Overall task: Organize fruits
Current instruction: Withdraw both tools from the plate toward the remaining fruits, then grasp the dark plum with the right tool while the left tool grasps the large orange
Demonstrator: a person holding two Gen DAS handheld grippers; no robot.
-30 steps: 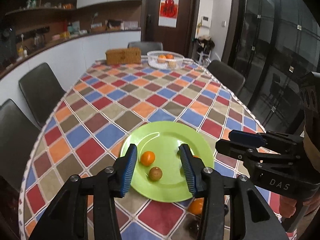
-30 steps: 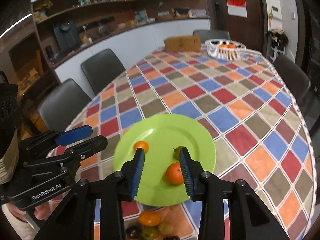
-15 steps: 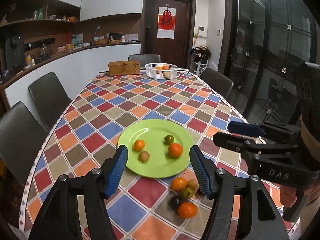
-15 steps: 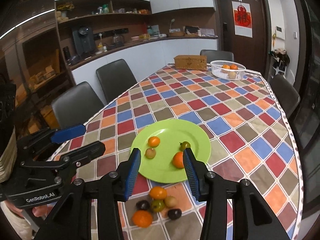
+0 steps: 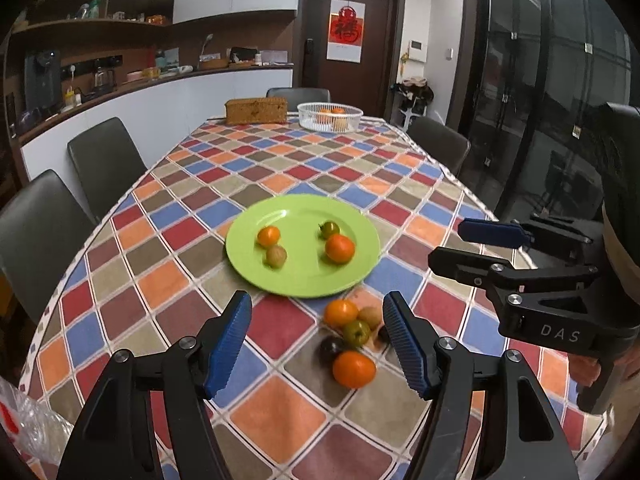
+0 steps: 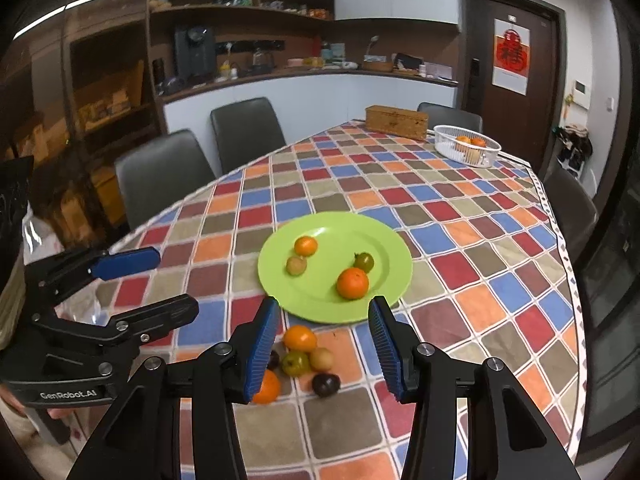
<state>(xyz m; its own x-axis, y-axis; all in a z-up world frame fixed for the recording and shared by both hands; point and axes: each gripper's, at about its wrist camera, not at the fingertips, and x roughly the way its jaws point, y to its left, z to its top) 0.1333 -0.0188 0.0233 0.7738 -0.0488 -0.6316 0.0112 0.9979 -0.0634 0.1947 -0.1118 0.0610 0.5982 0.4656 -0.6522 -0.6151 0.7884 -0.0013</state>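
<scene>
Left gripper (image 5: 316,344) and right gripper (image 6: 322,344), jaws opening and empty, hover over loose fruit cluster (image 5: 352,340), probably choosing for green plate (image 5: 248,256).

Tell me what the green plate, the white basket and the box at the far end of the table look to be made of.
Green plate: probably plastic or melamine, uniform colour with a soft glossy sheen.
White basket: slotted, see-through walls, likely moulded plastic, possibly coated wire.
Box: tan, textured matt surface, seemingly woven rattan or wicker.
</scene>
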